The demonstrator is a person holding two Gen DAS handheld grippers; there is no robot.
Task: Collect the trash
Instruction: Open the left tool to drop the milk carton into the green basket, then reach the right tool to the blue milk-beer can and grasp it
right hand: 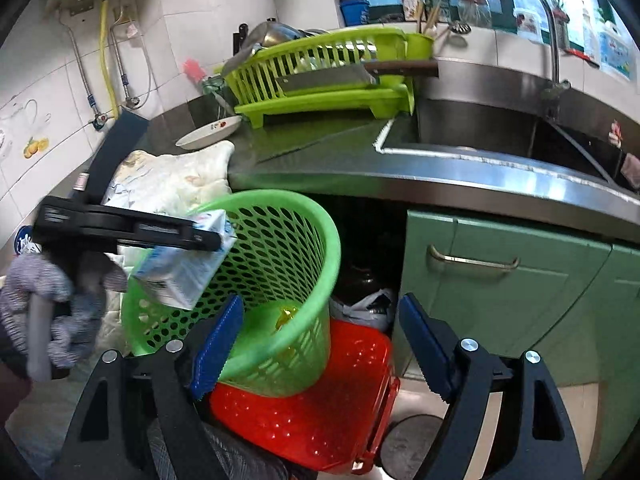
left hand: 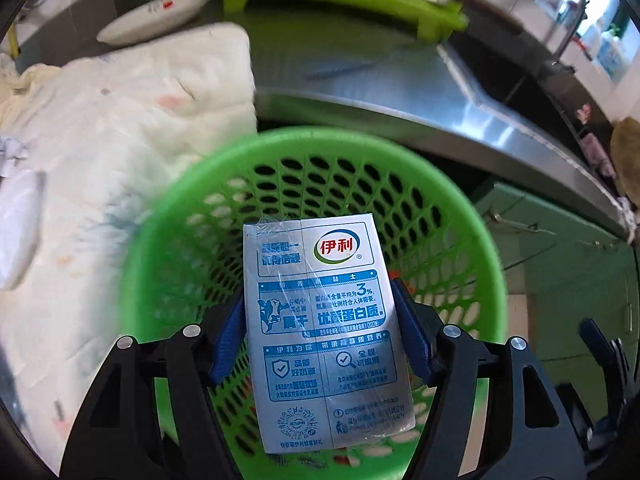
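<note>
Kitchen corner: a steel-edged table (right hand: 460,184) with a sunken sink (right hand: 500,132), a lime slatted dish rack (right hand: 320,80), green cabinet doors below. In front stands a round green perforated plastic wastebasket (right hand: 288,248), resting on a red perforated plastic crate (right hand: 320,412); a quilted pale cloth (left hand: 120,128) lies beside it.

Step in hand, as judged: depositing. The left gripper (left hand: 320,332) holds a milk carton (left hand: 320,320), a flat-sided, foil-grey printed box with a wrinkled film skin, over the wastebasket's mouth; its ridged blue fingers (left hand: 228,340) are clamped on the carton's two side faces. The right-wrist view shows the carton at the rim, tilted.

The right gripper (right hand: 320,344) is empty, its toothed blue fingers standing wide apart in front of the wastebasket.

Next move, as judged: part the left fingers so that the carton drops inside the rim.
</note>
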